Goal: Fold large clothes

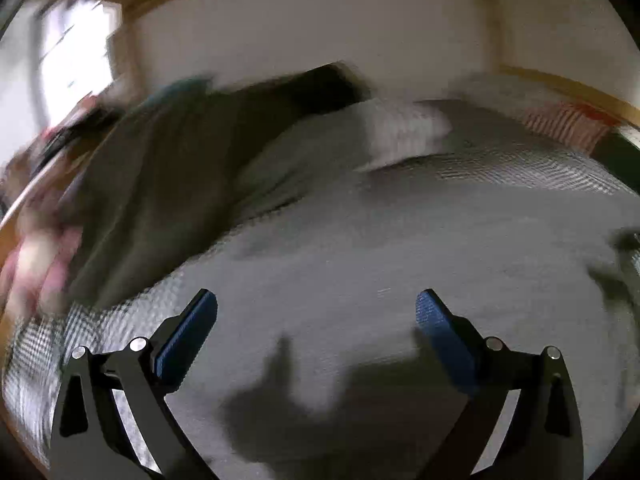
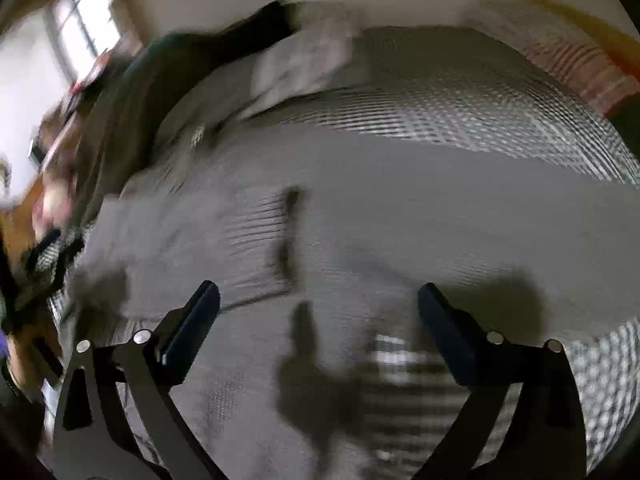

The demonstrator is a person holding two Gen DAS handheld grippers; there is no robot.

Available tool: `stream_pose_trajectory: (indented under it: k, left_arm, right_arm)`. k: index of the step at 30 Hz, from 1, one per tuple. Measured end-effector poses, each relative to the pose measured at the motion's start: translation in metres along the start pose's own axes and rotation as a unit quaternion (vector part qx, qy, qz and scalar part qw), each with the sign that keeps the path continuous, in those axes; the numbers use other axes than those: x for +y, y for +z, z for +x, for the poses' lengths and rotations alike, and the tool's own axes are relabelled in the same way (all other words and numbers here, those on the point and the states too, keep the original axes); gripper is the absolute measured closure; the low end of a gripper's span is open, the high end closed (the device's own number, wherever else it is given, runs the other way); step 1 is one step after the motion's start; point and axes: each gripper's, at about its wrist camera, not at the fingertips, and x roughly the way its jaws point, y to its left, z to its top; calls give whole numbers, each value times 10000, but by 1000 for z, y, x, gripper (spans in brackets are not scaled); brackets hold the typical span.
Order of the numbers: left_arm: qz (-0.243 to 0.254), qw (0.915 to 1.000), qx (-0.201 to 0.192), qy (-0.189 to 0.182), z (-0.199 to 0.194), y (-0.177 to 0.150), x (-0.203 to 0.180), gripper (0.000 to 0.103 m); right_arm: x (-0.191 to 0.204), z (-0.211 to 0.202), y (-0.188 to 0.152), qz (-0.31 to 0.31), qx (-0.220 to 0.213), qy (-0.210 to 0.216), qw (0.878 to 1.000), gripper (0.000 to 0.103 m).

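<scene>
Left wrist view: left gripper (image 1: 316, 304) spread wide, blue pads (image 1: 188, 340) gripping nothing, above a grey garment (image 1: 360, 248) laid flat on a checked bedspread (image 1: 520, 164); dark green cloth (image 1: 160, 184) heaped far left; pale folded piece (image 1: 400, 128) beyond; all blurred.

Right wrist view: right gripper (image 2: 318, 300) gaping at full width, nothing between the fingers; grey garment (image 2: 400, 208) spread beneath, ribbed edge (image 2: 256, 224) left of centre; checked bedspread (image 2: 460, 108) showing far and near right.

The near grey garment (image 1: 400, 248) lies flat and open; a heap of dark clothes (image 1: 160, 184) blocks the far left.
</scene>
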Motion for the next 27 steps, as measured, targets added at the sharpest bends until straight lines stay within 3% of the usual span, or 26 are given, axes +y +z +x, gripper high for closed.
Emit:
stream_pose_trajectory:
  k: [3,5,6,9,13,15,19,23,25,26,27]
  left_arm:
    - [921,9928,-160,-746,-5,19,-76,5]
    - [1591,9807,-228,-1117,-4,25,-136,5]
    - [1891,9732,-231,-1289,-3,27,-161,5]
    - [2885,9382,-435,-1860,-3,25,-247,5]
    - [3733,9079,-567,-1821,10,24,-322,5]
    - [3922,9015,-465,-1768,25,29,-349,5]
    - [4026,8927,-39,-2024,53,32,-377,5]
    - [3751,8976,178,-2308,63,43,-383,6]
    - [3546,8987,422,-2545,72,52,-383,19]
    - [3461,8961,544,-2725,73,54,-383,44]
    - [3382,8932,647,-2891,76,57,-384,61]
  right_arm:
    - [-69,-17,1,621,-51,-507,9968,4]
    - [-108,-27,-1,1080,-41,-680,9918,4]
    - [-124,-31,-2,1264,-72,-714,9894,4]
    - [-165,-49,-8,1678,-188,-848,9820,4]
    - [-196,-60,-13,1909,-270,-835,9777,4]
    - [-207,-58,-7,1944,-312,-821,9770,4]
    - [-229,-58,-10,2138,-361,-710,9736,4]
    - [-260,-65,-25,2394,-516,-553,9680,4]
    - [-269,-68,-27,2549,-635,-405,9640,4]
    - [-273,-71,-28,2661,-744,-276,9607,4]
    - [-276,-73,-28,2743,-837,-170,9578,4]
